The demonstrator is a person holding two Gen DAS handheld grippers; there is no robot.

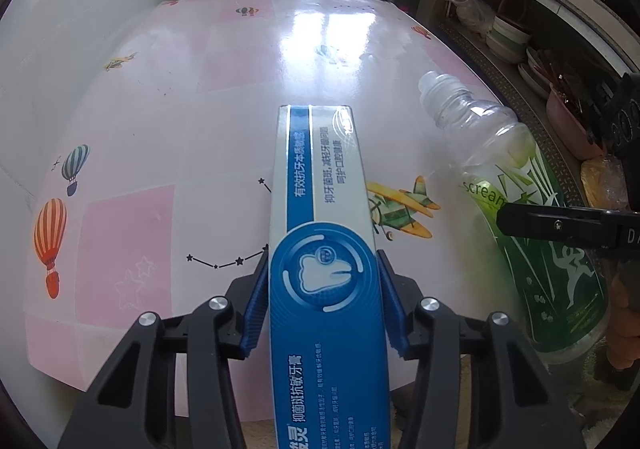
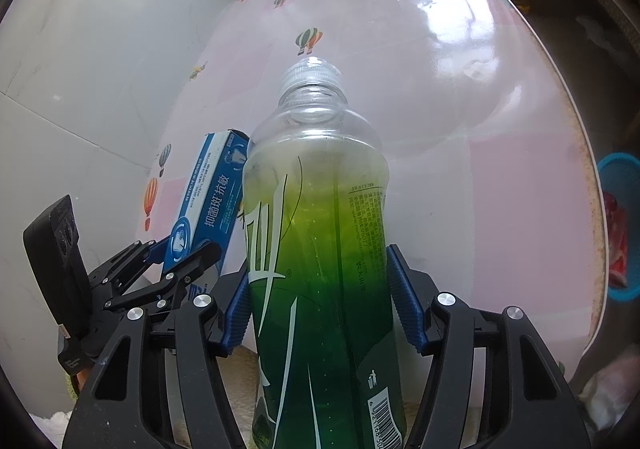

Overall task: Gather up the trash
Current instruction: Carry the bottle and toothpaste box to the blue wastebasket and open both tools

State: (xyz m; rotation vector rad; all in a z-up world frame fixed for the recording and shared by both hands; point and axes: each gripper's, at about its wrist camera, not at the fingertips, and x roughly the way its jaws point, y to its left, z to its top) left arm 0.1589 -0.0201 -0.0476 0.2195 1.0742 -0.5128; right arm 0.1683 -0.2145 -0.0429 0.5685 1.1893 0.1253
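Both grippers hold trash above the glossy pink patterned table

The left gripper has its blue ribbed pads clamped on a long blue-and-white cardboard toothpaste box; the right gripper grips a clear plastic bottle with a green label around its body, cap pointing away, just beside the box

A glossy pink-and-white table printed with balloons, planes and stars bears nothing loose on its surface.
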